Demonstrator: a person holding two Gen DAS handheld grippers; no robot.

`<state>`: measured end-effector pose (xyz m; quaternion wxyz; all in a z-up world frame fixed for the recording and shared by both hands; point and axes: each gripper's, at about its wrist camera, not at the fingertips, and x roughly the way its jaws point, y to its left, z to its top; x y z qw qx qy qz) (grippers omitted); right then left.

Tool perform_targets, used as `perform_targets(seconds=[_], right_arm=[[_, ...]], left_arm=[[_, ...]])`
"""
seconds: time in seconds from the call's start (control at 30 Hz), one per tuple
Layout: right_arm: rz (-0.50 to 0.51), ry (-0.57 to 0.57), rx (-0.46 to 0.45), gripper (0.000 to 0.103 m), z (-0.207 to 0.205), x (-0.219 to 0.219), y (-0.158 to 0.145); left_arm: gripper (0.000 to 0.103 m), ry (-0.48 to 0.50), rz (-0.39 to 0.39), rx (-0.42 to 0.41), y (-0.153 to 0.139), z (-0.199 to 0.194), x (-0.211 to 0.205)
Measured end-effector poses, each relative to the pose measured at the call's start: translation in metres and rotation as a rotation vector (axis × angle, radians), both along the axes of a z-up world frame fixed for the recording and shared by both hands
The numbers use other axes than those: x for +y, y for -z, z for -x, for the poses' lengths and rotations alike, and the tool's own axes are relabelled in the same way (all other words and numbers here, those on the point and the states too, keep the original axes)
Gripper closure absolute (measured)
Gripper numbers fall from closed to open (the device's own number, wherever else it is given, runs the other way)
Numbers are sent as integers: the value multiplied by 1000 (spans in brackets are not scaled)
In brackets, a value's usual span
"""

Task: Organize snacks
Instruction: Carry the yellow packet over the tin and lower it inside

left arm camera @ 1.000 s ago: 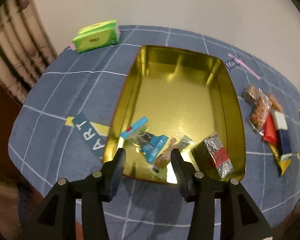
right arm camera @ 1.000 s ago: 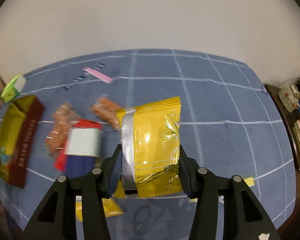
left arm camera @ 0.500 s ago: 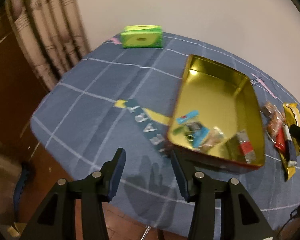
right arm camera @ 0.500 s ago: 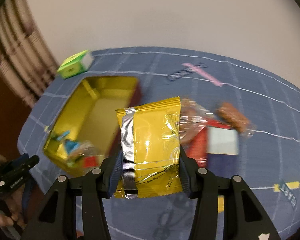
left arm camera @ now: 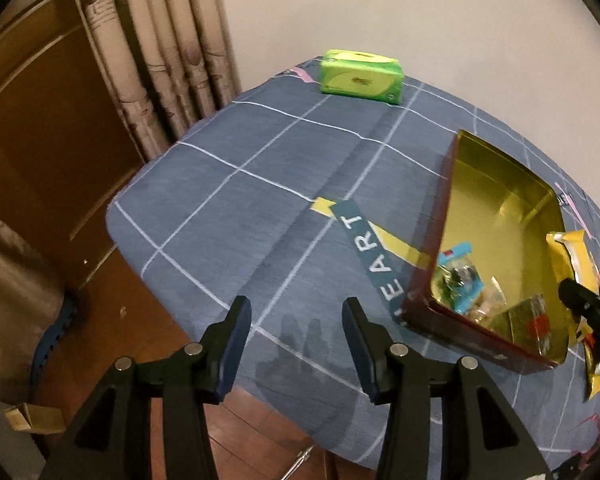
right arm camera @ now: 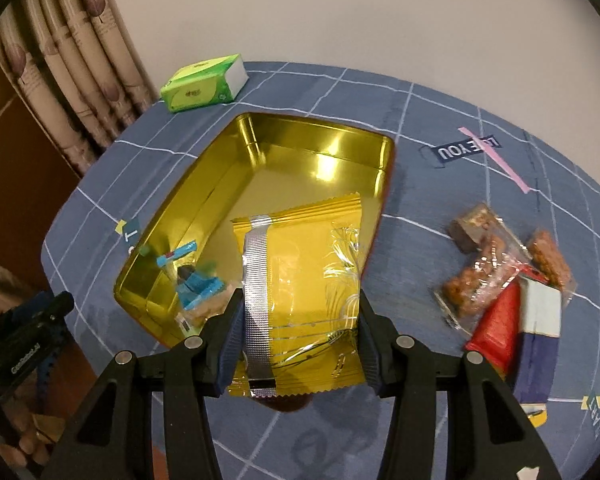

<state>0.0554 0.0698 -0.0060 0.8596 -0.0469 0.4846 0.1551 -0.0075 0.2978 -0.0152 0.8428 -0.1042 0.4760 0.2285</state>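
The right gripper (right arm camera: pixel 298 336) clamps a yellow snack packet (right arm camera: pixel 304 296) between its two pads, the packet standing upright with a silver seam running down its left side. The packet hangs over the near end of a gold tin (right arm camera: pixel 228 184), which lies open on a blue checked tablecloth (right arm camera: pixel 440 184). Inside the tin's near corner sit a few small snacks, among them blue-wrapped sweets (right arm camera: pixel 198 286). To the right of the tin, on the cloth, lies a loose cluster of wrapped snacks (right arm camera: pixel 484 276) beside a red, white and navy packet (right arm camera: pixel 528 328). A green tissue pack (right arm camera: pixel 202 84) rests beyond the tin near the curtain (right arm camera: pixel 72 80).

The left gripper (left arm camera: pixel 296 344) holds nothing, its jaws partly apart above the table's near-left edge, well to the left of the tin (left arm camera: pixel 432 272). From this side the yellow packet (left arm camera: pixel 572 256) shows over the tin's far rim, gripped by the right gripper's dark finger (left arm camera: pixel 580 300). The tissue pack (left arm camera: pixel 360 76) sits at the far edge of the cloth (left arm camera: pixel 240 200).
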Motion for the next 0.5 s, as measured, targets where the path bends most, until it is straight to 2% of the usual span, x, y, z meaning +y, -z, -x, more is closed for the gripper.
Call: perform_targets(seconds=[0.23, 0.5], right_arm=[[1, -11, 28, 56, -3, 12, 8], [2, -17, 65, 53, -5, 21, 18]], left_arm=[[55, -38, 23, 0, 2, 2, 9], [55, -29, 20, 9, 2, 1, 6]])
